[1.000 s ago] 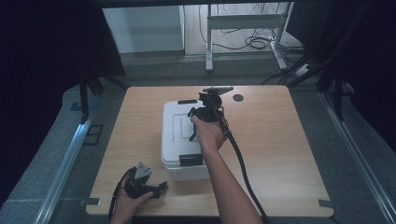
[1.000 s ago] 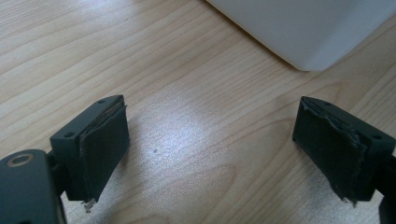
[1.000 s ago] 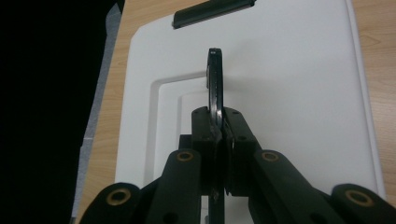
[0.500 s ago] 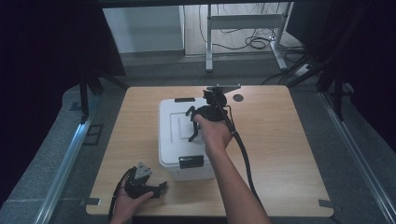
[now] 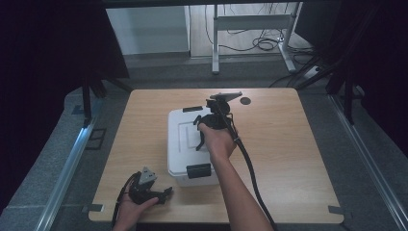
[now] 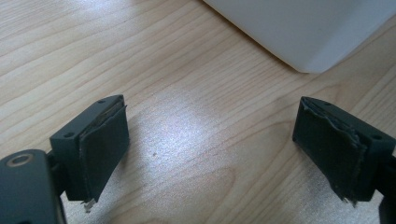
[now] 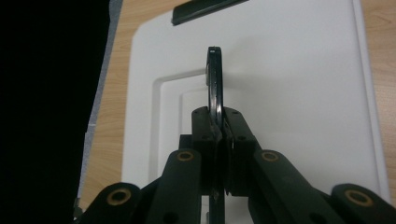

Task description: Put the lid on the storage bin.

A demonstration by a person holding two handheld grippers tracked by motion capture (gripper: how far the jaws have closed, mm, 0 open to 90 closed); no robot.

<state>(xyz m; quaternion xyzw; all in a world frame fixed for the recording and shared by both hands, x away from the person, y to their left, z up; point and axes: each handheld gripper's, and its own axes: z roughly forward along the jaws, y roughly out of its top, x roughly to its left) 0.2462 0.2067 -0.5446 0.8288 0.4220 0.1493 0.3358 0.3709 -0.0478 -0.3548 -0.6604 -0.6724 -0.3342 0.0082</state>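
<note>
Overhead, right gripper (image 7: 218, 140) pinches white box's (image 5: 185, 144) black handle (image 7: 215, 88).

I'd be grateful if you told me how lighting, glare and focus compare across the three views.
High view: dim overall, dark surroundings, the wooden table evenly lit. Left gripper view: a pale glare patch on the wood between the open left gripper; grain sharp. Right gripper view: the white box bright, its left side black, and the handle in the right gripper slightly soft.
</note>
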